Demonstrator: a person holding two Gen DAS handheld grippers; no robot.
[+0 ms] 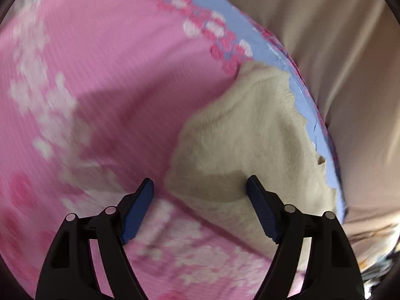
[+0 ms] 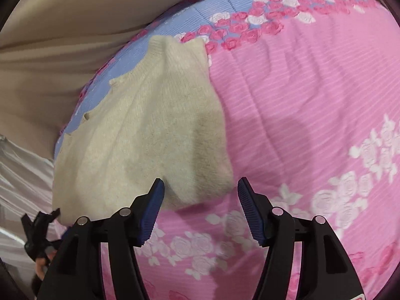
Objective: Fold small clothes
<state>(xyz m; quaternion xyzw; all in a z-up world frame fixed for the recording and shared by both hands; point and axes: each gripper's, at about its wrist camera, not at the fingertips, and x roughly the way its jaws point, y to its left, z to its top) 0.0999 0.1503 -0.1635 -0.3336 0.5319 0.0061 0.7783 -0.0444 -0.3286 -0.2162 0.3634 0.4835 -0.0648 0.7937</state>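
Both grippers hang wide open over the bed, nothing between their fingers. My left gripper [image 1: 200, 185] sits above the sweater's [image 1: 252, 145] near corner, its right fingertip over the knit, its left one over the pink quilt [image 1: 100, 75]. That view is blurred, so I cannot tell whether anything touches. My right gripper [image 2: 200, 187] hovers at the sweater's [image 2: 140, 130] near hem, left fingertip over the cream knit, right fingertip over the quilt [image 2: 300, 100]. That sweater lies flat along the quilt's blue edge [image 2: 190, 10], by the rose border, one sleeve end pointing toward the far side. Beyond the edge hangs a beige curtain [image 2: 62, 25]. At the lower left of my right view, the other gripper [image 2: 37, 227] shows beside the sweater.
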